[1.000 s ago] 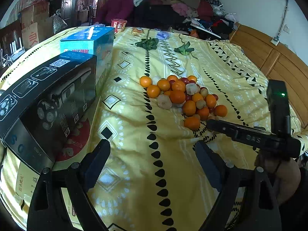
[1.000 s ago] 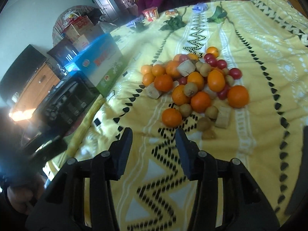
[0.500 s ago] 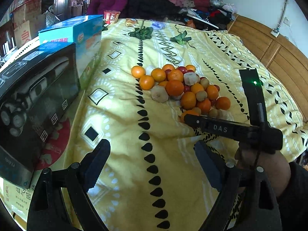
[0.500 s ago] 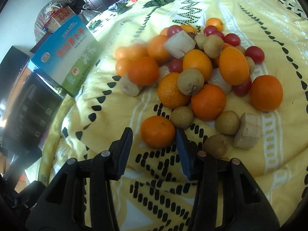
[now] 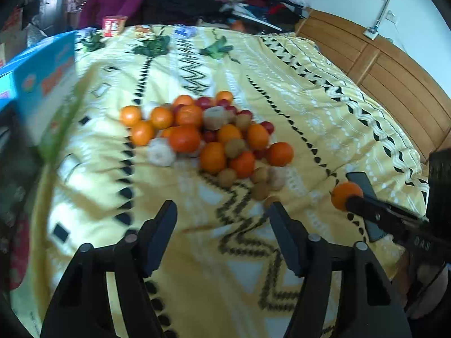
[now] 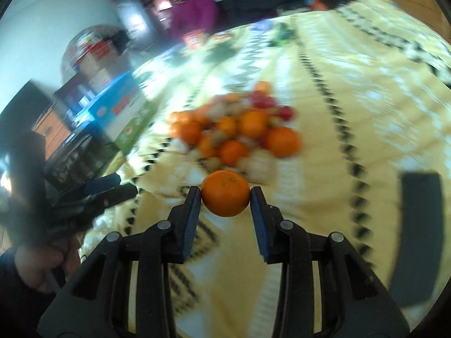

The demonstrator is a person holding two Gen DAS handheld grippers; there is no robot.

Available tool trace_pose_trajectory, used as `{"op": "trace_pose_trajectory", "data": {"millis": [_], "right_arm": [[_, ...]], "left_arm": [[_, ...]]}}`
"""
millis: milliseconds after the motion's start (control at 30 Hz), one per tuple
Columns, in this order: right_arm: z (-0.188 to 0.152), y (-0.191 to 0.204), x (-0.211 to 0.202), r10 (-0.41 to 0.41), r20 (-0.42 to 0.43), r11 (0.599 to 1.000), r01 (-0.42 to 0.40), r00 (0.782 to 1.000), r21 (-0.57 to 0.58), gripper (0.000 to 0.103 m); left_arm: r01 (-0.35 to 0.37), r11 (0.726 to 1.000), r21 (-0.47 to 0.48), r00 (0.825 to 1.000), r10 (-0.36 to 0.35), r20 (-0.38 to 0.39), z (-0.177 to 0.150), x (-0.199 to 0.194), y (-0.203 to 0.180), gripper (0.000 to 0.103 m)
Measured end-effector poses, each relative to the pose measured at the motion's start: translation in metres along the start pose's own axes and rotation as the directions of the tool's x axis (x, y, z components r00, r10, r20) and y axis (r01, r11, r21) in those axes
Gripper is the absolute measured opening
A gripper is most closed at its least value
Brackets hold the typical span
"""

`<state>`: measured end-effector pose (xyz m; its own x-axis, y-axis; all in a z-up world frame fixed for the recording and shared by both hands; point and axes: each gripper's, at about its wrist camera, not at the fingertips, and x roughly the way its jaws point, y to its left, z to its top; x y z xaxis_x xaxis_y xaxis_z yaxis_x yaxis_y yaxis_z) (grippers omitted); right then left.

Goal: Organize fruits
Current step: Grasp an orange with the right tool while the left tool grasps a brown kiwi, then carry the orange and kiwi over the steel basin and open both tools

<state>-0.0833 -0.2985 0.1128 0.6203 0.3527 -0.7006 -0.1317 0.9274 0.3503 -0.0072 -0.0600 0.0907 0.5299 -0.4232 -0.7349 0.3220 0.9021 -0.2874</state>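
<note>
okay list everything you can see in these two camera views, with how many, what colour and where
held orange: one, orange, clamped between the right gripper's fingers, lifted off the pile
fruit pile: one heap, oranges, small red and brown fruits and pale chunks, mid bedspread
bedspread: one, yellow with black and white patterns, covering the bed
blue box: one, blue, left edge of bed
black box: one, black, beside the blue box
leafy greens: a few bunches, green, far end
red tub: one, far end
seated person: one, purple top
headboard: wooden, right
left gripper: open, empty
right gripper: shut on the orange
</note>
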Motion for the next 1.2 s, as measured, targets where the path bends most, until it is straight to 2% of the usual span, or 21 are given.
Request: {"op": "trace_pose_trajectory", "data": {"millis": [67, 167, 300, 500, 633, 700, 733, 767, 900, 1033, 1200], "right_arm": [[-0.006, -0.014, -0.008, -0.012, 0.003, 0.999, 0.012, 1.000, 0.037, 0.037], [-0.009, -0.020, -0.009, -0.010, 0.004, 0.999, 0.010, 1.000, 0.053, 0.037], [-0.012, -0.028, -0.007, 0.000, -0.003, 0.998, 0.001, 1.000, 0.066, 0.037], [-0.012, -0.035, -0.003, 0.014, -0.001, 0.997, -0.014, 1.000, 0.071, 0.037], [-0.009, -0.035, 0.000, 0.016, -0.001, 0.998, -0.016, 1.000, 0.064, 0.037], [-0.009, -0.033, 0.002, 0.017, -0.004, 0.998, -0.017, 1.000, 0.058, 0.037], [-0.009, -0.032, 0.003, 0.018, -0.005, 0.998, -0.017, 1.000, 0.056, 0.037], [-0.009, -0.031, 0.002, 0.018, -0.005, 0.998, -0.018, 1.000, 0.054, 0.037], [-0.007, -0.026, -0.001, 0.018, 0.002, 0.999, -0.018, 1.000, 0.043, 0.037], [-0.004, -0.018, -0.010, 0.019, 0.024, 0.999, -0.020, 1.000, 0.029, 0.037], [0.000, 0.002, -0.022, 0.018, 0.051, 1.000, -0.017, 0.999, -0.017, 0.037]], "left_arm": [[0.040, 0.999, 0.015, 0.999, -0.039, -0.026, 0.009, 0.019, -0.013, 0.052], [0.090, 0.995, 0.053, 0.994, -0.086, -0.067, 0.014, 0.044, -0.028, 0.039], [0.101, 0.995, 0.023, 0.986, -0.098, -0.132, 0.014, 0.076, -0.032, 0.037], [0.082, 0.996, 0.022, 0.982, -0.078, -0.170, 0.011, 0.100, -0.040, 0.037], [0.075, 0.997, 0.023, 0.984, -0.070, -0.166, 0.012, 0.108, -0.040, 0.037], [0.063, 0.997, 0.040, 0.986, -0.056, -0.160, 0.012, 0.109, -0.043, 0.033], [0.054, 0.997, 0.050, 0.987, -0.046, -0.155, 0.012, 0.108, -0.044, 0.026], [0.043, 0.997, 0.063, 0.988, -0.033, -0.152, 0.012, 0.107, -0.046, 0.024], [0.015, 0.996, 0.091, 0.993, -0.004, -0.121, 0.011, 0.094, -0.049, 0.024], [-0.019, 0.994, 0.110, 0.999, 0.023, -0.038, 0.013, 0.058, -0.048, 0.024], [-0.123, 0.983, 0.139, 0.991, 0.114, 0.076, 0.020, 0.004, -0.043, 0.024]]}}
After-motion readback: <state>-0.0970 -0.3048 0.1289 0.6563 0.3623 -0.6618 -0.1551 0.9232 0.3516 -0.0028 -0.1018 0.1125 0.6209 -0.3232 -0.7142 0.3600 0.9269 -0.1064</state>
